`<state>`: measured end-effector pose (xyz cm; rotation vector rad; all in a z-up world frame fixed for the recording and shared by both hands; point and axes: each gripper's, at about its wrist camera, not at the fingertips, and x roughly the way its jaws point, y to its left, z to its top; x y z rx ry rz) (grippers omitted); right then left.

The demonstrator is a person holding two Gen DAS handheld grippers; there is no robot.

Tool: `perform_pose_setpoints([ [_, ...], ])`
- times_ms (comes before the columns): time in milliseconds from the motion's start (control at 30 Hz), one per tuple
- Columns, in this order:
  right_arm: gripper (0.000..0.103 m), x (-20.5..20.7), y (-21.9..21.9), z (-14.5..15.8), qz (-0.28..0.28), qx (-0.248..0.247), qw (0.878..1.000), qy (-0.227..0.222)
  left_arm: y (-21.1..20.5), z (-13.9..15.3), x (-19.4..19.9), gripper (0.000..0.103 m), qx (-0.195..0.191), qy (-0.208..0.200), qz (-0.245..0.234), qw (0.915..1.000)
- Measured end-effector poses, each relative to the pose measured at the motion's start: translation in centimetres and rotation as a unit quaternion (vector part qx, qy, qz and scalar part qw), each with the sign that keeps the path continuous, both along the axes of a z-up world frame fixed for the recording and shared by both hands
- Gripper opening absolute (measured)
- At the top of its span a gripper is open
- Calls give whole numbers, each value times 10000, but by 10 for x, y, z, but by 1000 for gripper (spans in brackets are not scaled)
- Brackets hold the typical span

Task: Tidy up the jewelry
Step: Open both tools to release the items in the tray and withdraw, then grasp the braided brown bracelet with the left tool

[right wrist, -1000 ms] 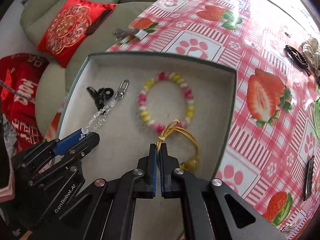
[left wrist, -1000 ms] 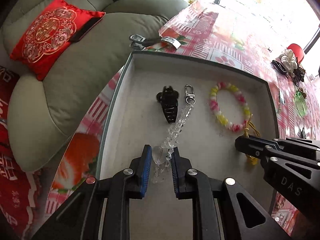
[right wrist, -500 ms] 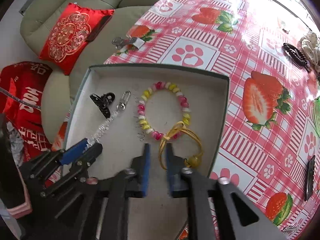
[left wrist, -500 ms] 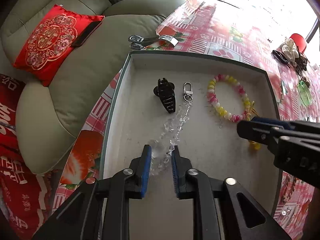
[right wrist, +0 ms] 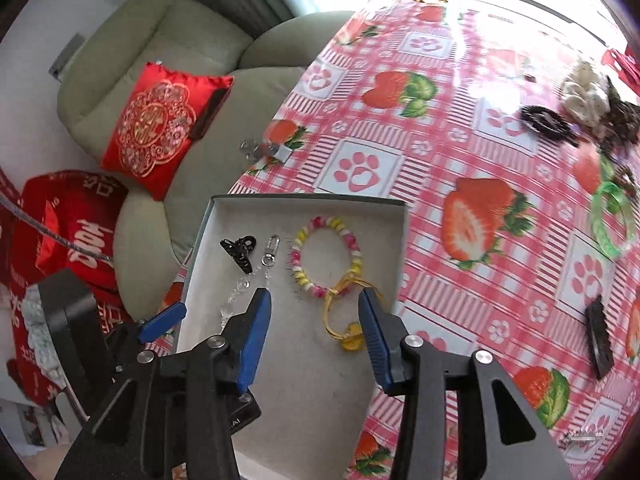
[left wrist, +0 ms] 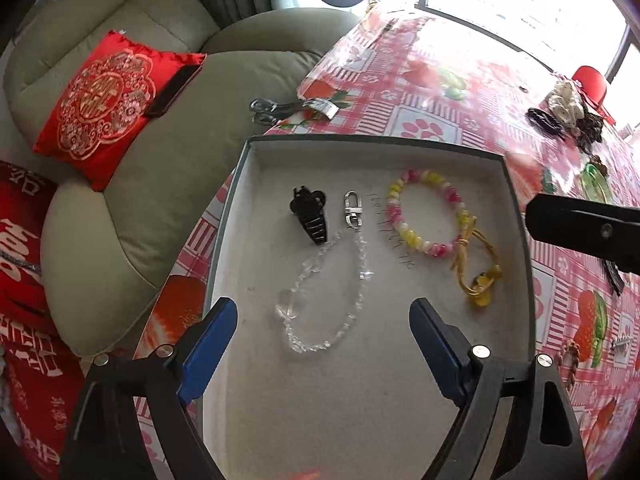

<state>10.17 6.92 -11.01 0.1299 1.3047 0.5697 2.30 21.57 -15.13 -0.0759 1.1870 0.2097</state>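
Note:
A shallow grey box (left wrist: pixel 514 216) (right wrist: pixel 308 199) on the table holds a black hair claw (left wrist: pixel 310 216) (right wrist: pixel 240 250), a clear crystal bead chain with a silver clasp (left wrist: pixel 324 300) (right wrist: pixel 244 288), a pink-yellow bead bracelet (left wrist: pixel 428 212) (right wrist: pixel 326 260) and a yellow cord charm (left wrist: pixel 480 280) (right wrist: pixel 344 328). My left gripper (left wrist: pixel 322 334) is open and empty, raised over the crystal chain. My right gripper (right wrist: pixel 314 328) is open and empty, raised over the yellow cord.
On the strawberry tablecloth (right wrist: pixel 460 152) lie a green bangle (right wrist: pixel 614 220), a dark hair clip (right wrist: pixel 598 342), a white scrunchie with dark pieces (right wrist: pixel 584 96) and a metal clip (right wrist: pixel 264 152) at the table edge. A sofa with a red cushion (left wrist: pixel 104 100) stands at the left.
Both grippers opened and let go: the left released the crystal chain, the right the yellow cord. Both then rose and pulled back from the box.

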Motion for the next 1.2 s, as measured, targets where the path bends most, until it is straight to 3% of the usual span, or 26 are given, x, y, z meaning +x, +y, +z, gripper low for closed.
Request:
perform_pose_setpoints([
  [33,56,-1,-5,1,-55,2,10000,15,-2,2,-1,103,25,2,-43,10000],
  [133,65,-6,-21,3,-176,30,9998,77,-10,6,-1,103,17,-2,-206,9998],
  [233,80,-13,-41,3,-324,61,9994,134,-21,8,-1,103,-46,85,-397,9992],
  [367,87,-20,-72,1,-625,17,9979,177,-42,13,2,103,-45,166,-663,9976],
  [567,87,-33,-128,-7,-1159,-101,9927,326,-82,23,6,103,-75,198,-1059,9941],
  [900,87,-62,-218,-23,-1851,-851,9771,613,-150,26,11,103,-60,269,-1848,9824],
  [1200,87,-78,-268,-42,-2224,-1216,9633,878,-196,2,4,103,-287,719,-2279,9706],
])
